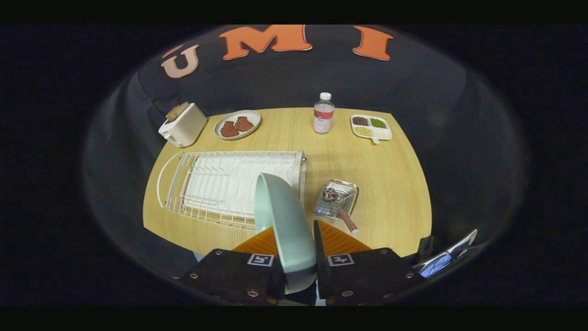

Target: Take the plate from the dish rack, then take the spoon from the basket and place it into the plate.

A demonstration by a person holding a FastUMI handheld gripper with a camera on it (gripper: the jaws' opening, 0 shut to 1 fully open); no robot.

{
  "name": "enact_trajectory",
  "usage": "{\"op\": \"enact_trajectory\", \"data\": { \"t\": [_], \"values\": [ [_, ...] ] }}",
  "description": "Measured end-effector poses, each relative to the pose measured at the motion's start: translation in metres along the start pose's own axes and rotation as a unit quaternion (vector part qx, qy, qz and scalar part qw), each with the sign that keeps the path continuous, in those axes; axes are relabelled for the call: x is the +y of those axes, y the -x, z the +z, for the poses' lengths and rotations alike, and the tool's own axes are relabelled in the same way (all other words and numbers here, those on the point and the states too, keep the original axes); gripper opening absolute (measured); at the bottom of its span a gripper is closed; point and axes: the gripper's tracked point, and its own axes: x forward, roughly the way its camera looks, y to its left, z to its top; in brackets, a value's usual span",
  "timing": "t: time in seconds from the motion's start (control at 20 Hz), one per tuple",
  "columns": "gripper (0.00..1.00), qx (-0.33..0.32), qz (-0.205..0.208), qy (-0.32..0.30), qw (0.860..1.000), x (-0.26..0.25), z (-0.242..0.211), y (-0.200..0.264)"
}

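above the wooden tabletop [395,184], the tool [294,257] grips the pale green round plate [282,220] edge-on, clear of the white wire dish rack [216,184] at ten o'clock; next, set it flat, then fetch the spoon [342,211] from the metal basket [340,193] at one o'clock.

Looks like a staged kitchen setup inside a recording booth rather than a real home. There's a light wooden table [285,138] with black cloth hung all round as the wall, no counters or cupboards. The props are all kitchen stuff: a white wire dish rack [220,184], a toaster [183,125] with what I think is bread sticking out, a plate of reddish-brown food [237,124], a small plastic bottle [324,113], a divided tray [371,127] of beans or grains, and a little metal basket [336,198] holding a utensil.
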Motion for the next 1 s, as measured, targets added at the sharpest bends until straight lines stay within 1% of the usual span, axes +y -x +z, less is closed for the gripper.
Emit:
{"op": "enact_trajectory", "data": {
  "t": [0.2,0.4,0.6,0.75,0.9,1.0],
  "values": [
    [0.28,0.027,0.035,-0.048,0.998,0.0,-0.046,-0.004],
    [0.28,0.042,0.042,-0.08,0.995,-0.008,-0.086,-0.011],
    [0.28,0.048,0.07,-0.123,0.989,-0.005,-0.113,-0.019],
    [0.28,0.057,0.081,-0.141,0.985,-0.003,-0.135,-0.031],
    [0.28,0.058,0.096,-0.157,0.981,0.001,-0.146,-0.046],
    [0.28,0.062,0.114,-0.179,0.975,0.008,-0.154,-0.056]
  ]
}}
